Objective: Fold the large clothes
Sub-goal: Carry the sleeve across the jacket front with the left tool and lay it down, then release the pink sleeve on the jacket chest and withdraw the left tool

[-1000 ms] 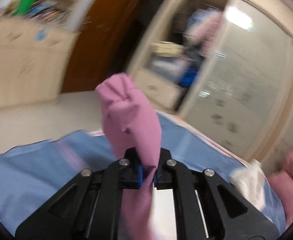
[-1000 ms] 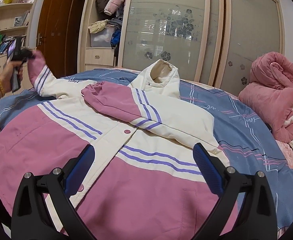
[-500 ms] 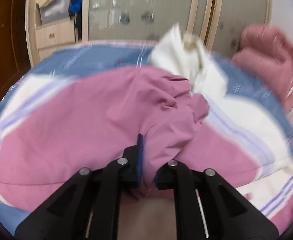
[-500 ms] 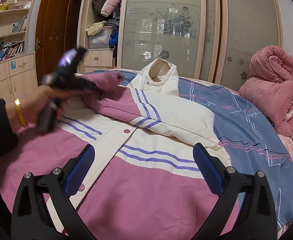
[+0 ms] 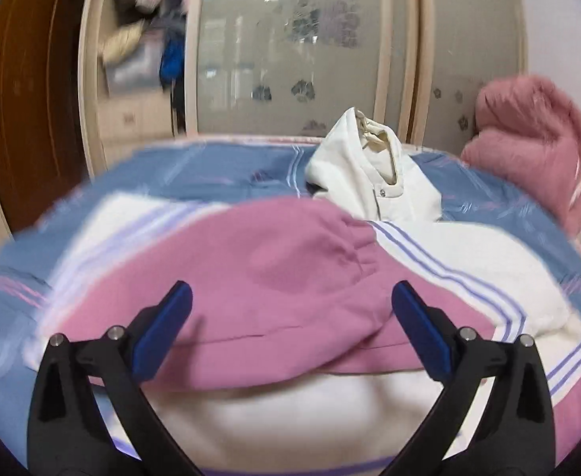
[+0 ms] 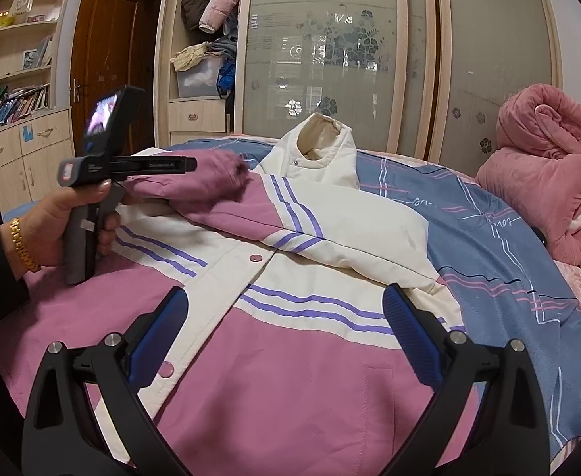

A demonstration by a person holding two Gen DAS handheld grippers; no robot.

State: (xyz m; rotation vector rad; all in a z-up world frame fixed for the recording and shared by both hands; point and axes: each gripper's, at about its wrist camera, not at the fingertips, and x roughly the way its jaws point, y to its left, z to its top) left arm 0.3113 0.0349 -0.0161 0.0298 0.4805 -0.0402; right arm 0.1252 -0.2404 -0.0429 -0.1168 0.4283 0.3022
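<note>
Blue bedspread [image 6: 501,246] carries the jacket [image 6: 290,357] flat — left gripper [image 5: 292,319], jaws just sprung wide, drops the pink sleeve [image 5: 274,273] below the collar [image 6: 324,146]; withdraw cleanly, while right gripper [image 6: 285,335] hovers spread, empty.

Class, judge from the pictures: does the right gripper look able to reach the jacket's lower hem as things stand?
Probably yes. The right gripper hangs open just over the jacket, nothing lies on the pink lower panel, and the left gripper is off at the folded sleeve. The hem itself is hidden below the frame.
</note>
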